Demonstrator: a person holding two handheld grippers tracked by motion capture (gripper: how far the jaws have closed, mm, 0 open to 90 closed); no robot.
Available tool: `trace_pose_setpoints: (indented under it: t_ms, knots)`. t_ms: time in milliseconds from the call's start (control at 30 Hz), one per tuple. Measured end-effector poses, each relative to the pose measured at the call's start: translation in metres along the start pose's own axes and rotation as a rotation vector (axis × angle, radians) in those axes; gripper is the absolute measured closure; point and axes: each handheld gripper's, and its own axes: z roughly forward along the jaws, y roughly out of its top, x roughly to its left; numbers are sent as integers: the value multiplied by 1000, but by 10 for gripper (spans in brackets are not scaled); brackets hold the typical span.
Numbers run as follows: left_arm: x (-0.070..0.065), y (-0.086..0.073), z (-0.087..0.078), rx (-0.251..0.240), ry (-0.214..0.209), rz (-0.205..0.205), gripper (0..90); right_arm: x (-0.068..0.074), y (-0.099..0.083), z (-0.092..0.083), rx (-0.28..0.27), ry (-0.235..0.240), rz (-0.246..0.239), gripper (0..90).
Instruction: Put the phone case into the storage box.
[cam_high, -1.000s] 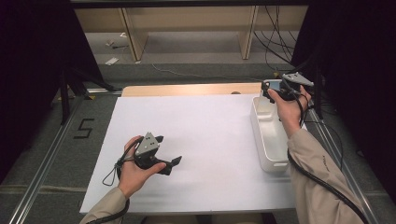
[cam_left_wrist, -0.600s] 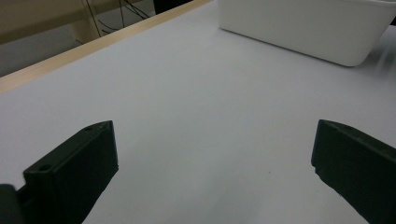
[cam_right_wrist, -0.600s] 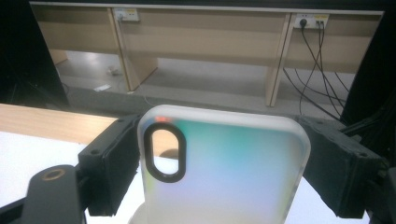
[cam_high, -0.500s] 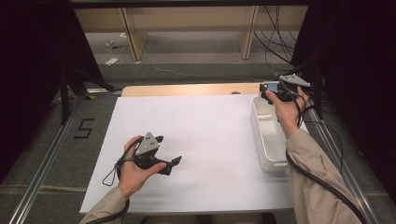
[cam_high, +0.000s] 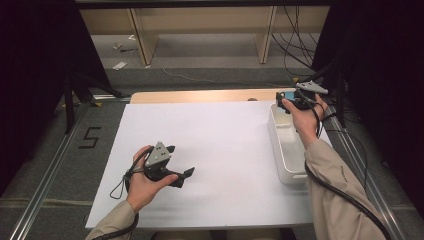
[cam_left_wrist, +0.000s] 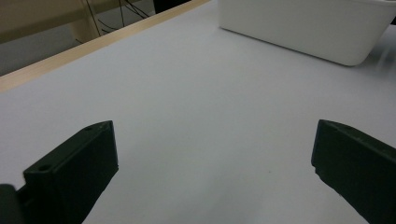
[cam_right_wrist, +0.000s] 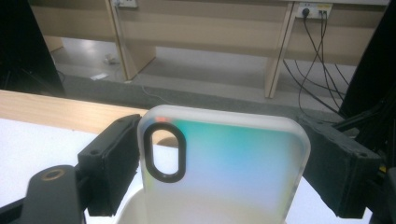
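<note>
Two grippers from above: my left gripper (cam_high: 186, 174) rests on the white sheet (cam_high: 225, 145), my right gripper (cam_high: 281, 96) over the bin (cam_high: 286, 150). Left gripper view: jaws wide apart, nothing between. Right gripper view: jaws clamp a phone case (cam_right_wrist: 224, 168) by its edges, above the bin's far end.

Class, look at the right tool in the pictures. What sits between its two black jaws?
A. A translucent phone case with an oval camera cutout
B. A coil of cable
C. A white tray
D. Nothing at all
A: in the right gripper view the right tool has its jaws closed against both edges of the phone case, whose oval cutout shows near the left jaw.
</note>
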Motion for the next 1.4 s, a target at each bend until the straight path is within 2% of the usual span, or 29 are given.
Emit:
trace_pose_setpoints:
  t_ms: [733, 1400]
  knots:
    - [0, 0, 0, 0, 0, 0, 0, 1, -7, 7, 42, -2, -6, 182]
    - [1, 0, 0, -1, 1, 1, 0, 2, -10, 16, 35, -5, -23, 179]
